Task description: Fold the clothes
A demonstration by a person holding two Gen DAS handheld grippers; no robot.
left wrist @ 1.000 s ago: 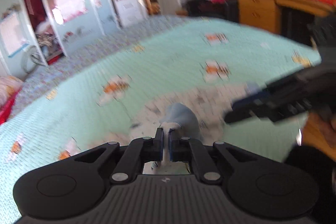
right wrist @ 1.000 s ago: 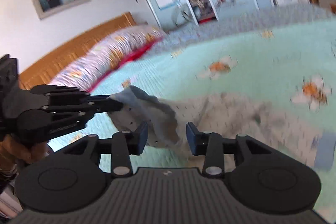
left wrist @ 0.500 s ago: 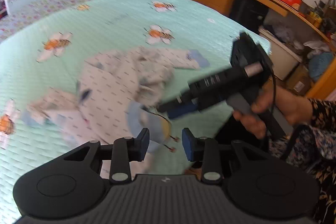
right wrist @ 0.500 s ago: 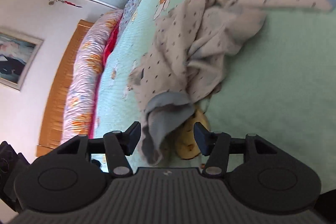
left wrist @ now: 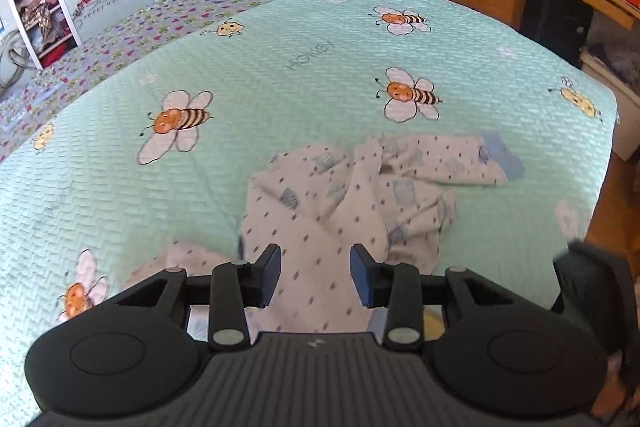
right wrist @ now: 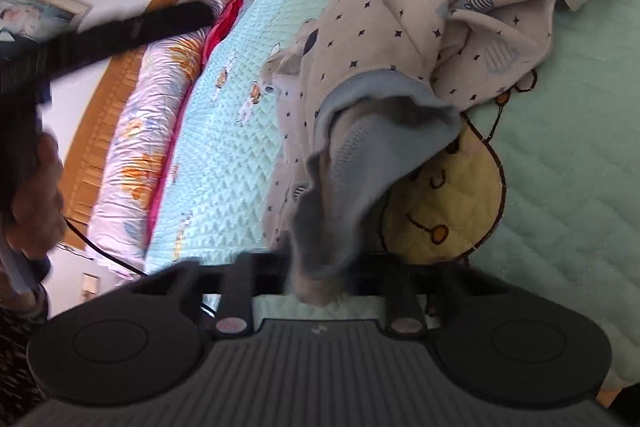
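Right jaws: closed on the pale blue hem (right wrist: pixel 360 163) of the garment; the right gripper (right wrist: pixel 320 279) has just been closing, and the cloth bunches up from between its fingers, which are blurred.
Left jaws: parted, nothing pressed between them; the left gripper (left wrist: pixel 315 277) hangs over the near part of the garment with cloth showing in the gap below, not pinched. Its pads (left wrist: pixel 269 275) are bare on their inner faces.
Garment: a cream pyjama piece with dark stars and blue trim (left wrist: pixel 340 211), crumpled on the bedspread (left wrist: pixel 280 67), near the bed's front edge. 1 sleeve with a blue cuff (left wrist: pixel 502 157) stretches away to the right of the heap.
Landmark: the yellow smiley patch (right wrist: pixel 444 203) on the bedspread lies just beside the held hem, partly under it.
Other hand: the person's left hand (right wrist: pixel 34 195) and its tool show at the left edge of the right wrist view, well apart from the garment.
Step in hand: judged as spreading out, not folding yet; 1 corner is taken, the body is still a rumpled heap.
Progress: early.
Next move calls for: the left gripper to drop onto a 2nd point of the hem or a shoulder away from the smiley patch, pinch it, then both to draw apart and lay the cloth flat.
Risk: a thick bunch in the right jaws may slip out when pulled.
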